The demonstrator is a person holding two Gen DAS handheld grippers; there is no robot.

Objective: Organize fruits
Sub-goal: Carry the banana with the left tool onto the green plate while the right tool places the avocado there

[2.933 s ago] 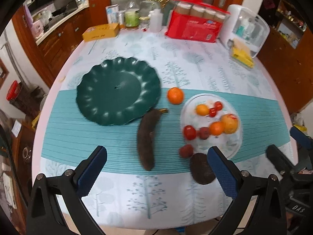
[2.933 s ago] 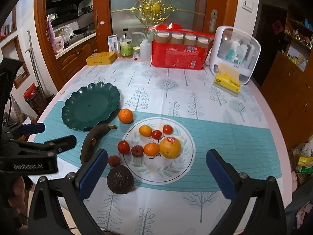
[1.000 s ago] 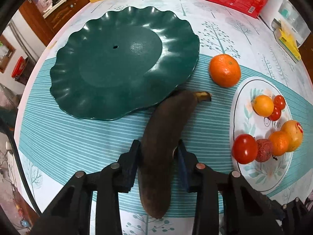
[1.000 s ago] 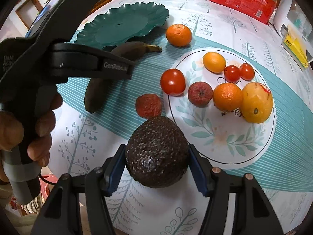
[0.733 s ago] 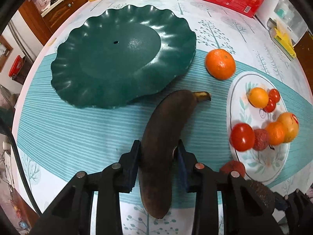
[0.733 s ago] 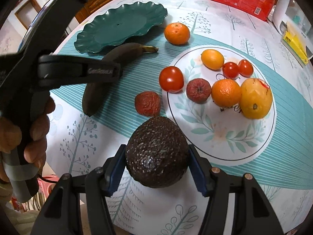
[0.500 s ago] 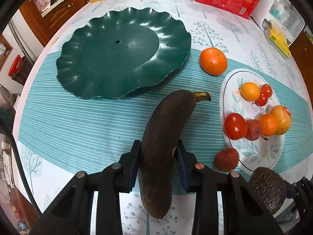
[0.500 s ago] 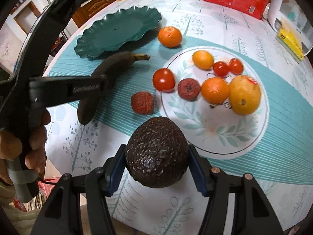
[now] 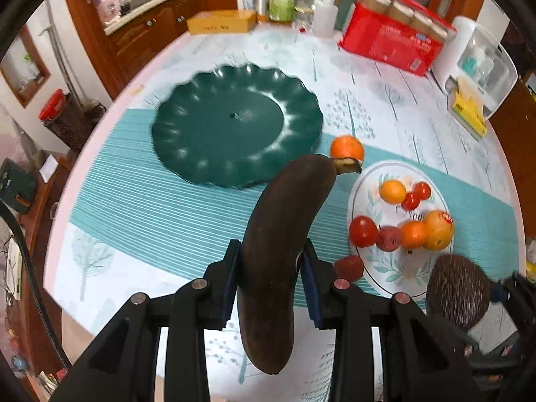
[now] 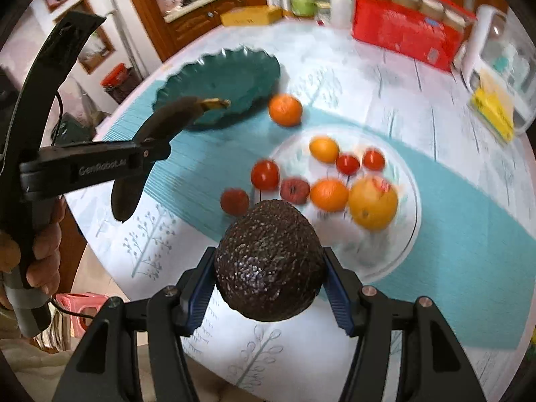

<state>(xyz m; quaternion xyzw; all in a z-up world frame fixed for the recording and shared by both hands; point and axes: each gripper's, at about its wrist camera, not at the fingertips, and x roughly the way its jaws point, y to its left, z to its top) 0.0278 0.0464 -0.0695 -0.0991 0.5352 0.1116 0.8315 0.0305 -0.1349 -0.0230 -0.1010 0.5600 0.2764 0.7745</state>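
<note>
Carry step: we hold the blackened banana [image 9: 278, 241] in the left gripper [image 9: 269, 278] fingers and the avocado [image 10: 269, 261] in the right gripper [image 10: 269, 284], both clear of the table [image 9: 140, 207]; next, likely a lowering onto the empty green plate [image 9: 234, 124]

This is a home dining room opening onto a kitchen. The round surface [image 9: 378, 100] wears a tree-printed cloth, and along its far edge stand a red box of jars [image 9: 388, 38], bottles [image 9: 281, 3] and a yellow carton [image 9: 219, 23]. Past its far left edge runs a wooden cabinet with a cluttered worktop [image 9: 147, 10].
</note>
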